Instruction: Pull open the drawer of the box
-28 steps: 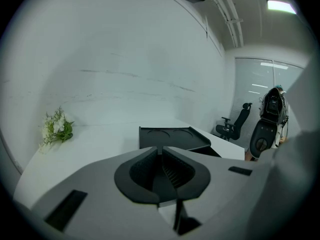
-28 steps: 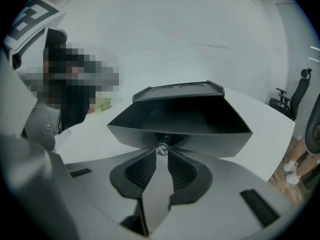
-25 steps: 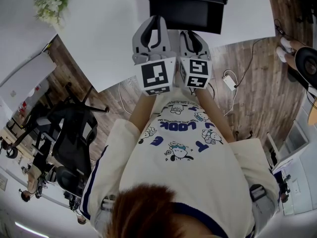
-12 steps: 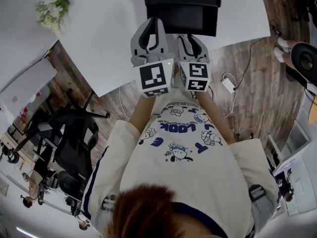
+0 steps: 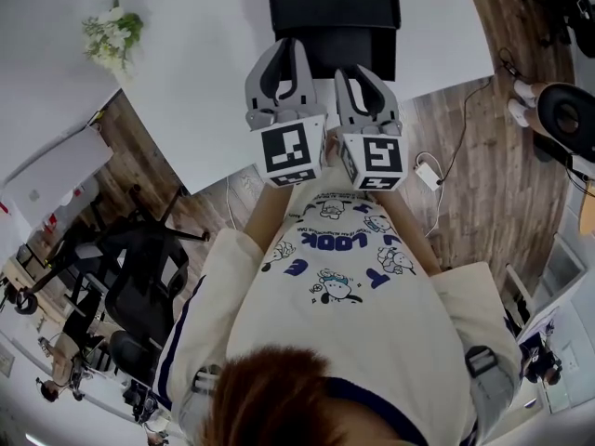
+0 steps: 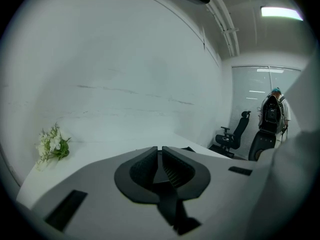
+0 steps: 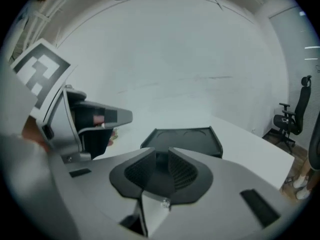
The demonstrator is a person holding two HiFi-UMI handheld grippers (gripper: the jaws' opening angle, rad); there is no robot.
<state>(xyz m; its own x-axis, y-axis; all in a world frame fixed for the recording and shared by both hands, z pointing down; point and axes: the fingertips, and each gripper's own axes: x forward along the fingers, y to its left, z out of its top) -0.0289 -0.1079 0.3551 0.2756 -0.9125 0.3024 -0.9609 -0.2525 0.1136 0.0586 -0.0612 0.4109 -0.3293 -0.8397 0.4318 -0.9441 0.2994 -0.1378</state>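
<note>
The two tongs are held side by side, close to the person's chest and just over the near edge of the white bench (image 5: 204, 82). The left tongs (image 6: 159, 149) are closed, the tips almost touching, and nothing is seen between them. The right tongs (image 7: 162, 153) are narrow, with only a thin gap, and they are empty too. Neither touches the box.

The black box (image 5: 333, 7) is standing on the bench straight ahead of the tongs, near them but apart. It is low and flat, and two shallow round hollows are seen in its top from the right gripper view. Its long axis seems to run from the person's left to right, along the bench edge. Its front face is turned toward the person, so the drawer is judged to slide out toward the body. No gap is seen at the front, so the drawer is taken as shut.

The box is judged to be stiff, smooth plastic and rather light, so on this slick bench the whole box may slide when the drawer is pulled. The body should probably be steadied with one tongs while the drawer front is pinched in its middle with the other. A handle or lip cannot be made out.
</note>
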